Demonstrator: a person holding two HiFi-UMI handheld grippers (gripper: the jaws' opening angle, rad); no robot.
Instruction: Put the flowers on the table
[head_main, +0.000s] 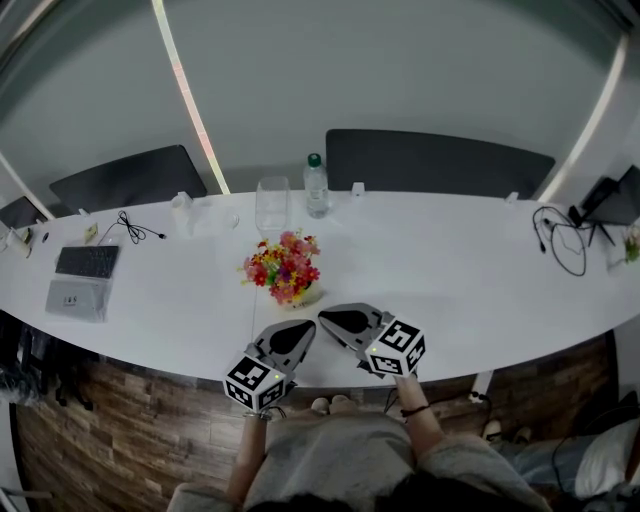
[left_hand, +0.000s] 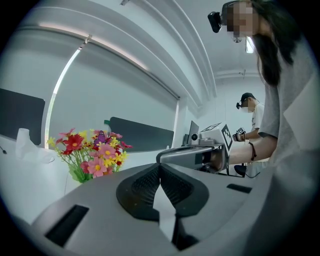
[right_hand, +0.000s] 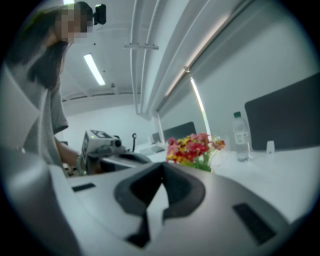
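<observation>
Red and yellow flowers (head_main: 285, 268) stand upright just ahead of the left gripper (head_main: 297, 333) and right gripper (head_main: 335, 320) (both shut, holding nothing)

The head camera looks steeply down from behind the left tongs (head_main: 306, 328) and right tongs (head_main: 324, 318) onto the tabletop (head_main: 450, 270). Each tongs' camera sits close behind its jaws, facing nearly level; both share the flowers (left_hand: 92, 152) ahead and the other tongs alongside.

Two tongs (head_main: 306, 327) (head_main: 326, 318); one flower bunch (head_main: 283, 266); one bottle (head_main: 316, 186); one glass (head_main: 272, 205); two chairs (head_main: 125, 178) (head_main: 435, 160).
</observation>
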